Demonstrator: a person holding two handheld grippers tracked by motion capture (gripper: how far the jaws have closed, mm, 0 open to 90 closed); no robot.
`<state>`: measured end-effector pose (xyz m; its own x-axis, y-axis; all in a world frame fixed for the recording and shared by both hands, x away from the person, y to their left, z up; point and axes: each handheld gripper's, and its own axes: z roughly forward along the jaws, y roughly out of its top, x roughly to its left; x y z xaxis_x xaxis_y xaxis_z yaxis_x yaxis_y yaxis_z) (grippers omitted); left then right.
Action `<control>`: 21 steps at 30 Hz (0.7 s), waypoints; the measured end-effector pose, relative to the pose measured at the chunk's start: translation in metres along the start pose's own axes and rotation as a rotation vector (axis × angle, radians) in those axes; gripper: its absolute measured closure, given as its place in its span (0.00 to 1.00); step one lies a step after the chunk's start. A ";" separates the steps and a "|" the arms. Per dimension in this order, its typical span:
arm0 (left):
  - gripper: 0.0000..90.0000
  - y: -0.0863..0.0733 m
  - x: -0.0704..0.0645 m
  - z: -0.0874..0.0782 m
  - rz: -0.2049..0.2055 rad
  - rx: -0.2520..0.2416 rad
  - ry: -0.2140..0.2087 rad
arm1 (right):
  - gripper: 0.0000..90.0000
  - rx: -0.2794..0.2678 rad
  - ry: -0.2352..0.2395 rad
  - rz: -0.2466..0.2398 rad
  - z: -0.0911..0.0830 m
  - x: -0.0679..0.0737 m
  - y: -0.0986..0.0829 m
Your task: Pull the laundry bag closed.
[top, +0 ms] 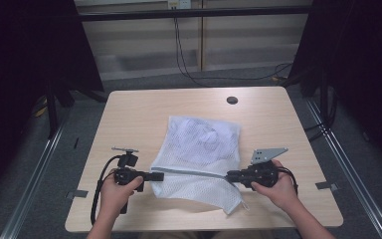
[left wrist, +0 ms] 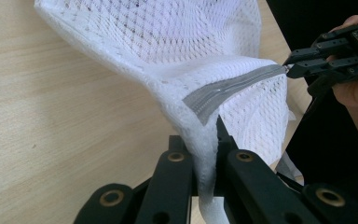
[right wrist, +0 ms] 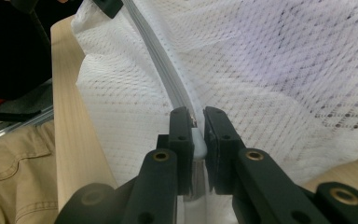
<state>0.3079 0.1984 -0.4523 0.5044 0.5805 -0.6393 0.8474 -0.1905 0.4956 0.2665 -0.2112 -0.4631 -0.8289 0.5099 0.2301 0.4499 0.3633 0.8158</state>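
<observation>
Black jaws of the left hand-held gripper [left wrist: 205, 163] pinch the mesh laundry bag [top: 199, 149] at the worktop's [top: 129, 114] six o'clock edge — the right hand-held gripper [right wrist: 198, 126] clamps the zipper pull [right wrist: 198, 140]; keep the zipper [left wrist: 233, 88] taut — draw straight.

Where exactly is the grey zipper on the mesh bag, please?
In the high view the zipper crosses the near part of the mesh bag, stretched between the left gripper and right gripper.

Mesh bag [top: 199, 149] on table [top: 129, 114] center, btwn left hand-held gripper [top: 154, 176] & right hand-held gripper [top: 230, 176].
</observation>
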 end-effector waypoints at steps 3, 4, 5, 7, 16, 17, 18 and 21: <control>1.00 0.000 0.000 0.000 0.002 0.003 0.000 | 0.91 0.005 0.001 0.005 -0.001 0.000 -0.001; 1.00 0.000 0.000 0.000 0.002 0.003 -0.001 | 0.91 0.004 0.002 0.005 -0.002 0.000 -0.001; 1.00 0.000 0.000 0.000 0.001 0.002 0.000 | 0.91 0.004 0.003 0.004 -0.002 0.000 -0.001; 1.00 0.000 0.000 0.000 0.002 0.002 0.003 | 0.91 0.004 0.003 0.005 -0.002 0.000 -0.001; 1.00 0.000 -0.001 0.001 -0.004 0.003 0.004 | 0.91 0.008 -0.008 0.009 -0.008 -0.003 -0.004; 1.00 0.000 -0.001 0.001 -0.005 0.004 0.002 | 0.91 0.010 -0.008 0.010 -0.009 -0.003 -0.004; 1.00 0.000 -0.001 0.001 -0.005 0.005 0.003 | 0.91 0.011 -0.009 0.009 -0.009 -0.003 -0.004; 1.00 0.000 -0.001 0.001 -0.002 0.006 0.006 | 0.91 0.014 -0.007 0.005 -0.008 -0.003 -0.005</control>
<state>0.3080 0.1974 -0.4521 0.5017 0.5857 -0.6366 0.8493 -0.1938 0.4910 0.2639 -0.2209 -0.4631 -0.8241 0.5176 0.2303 0.4589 0.3716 0.8070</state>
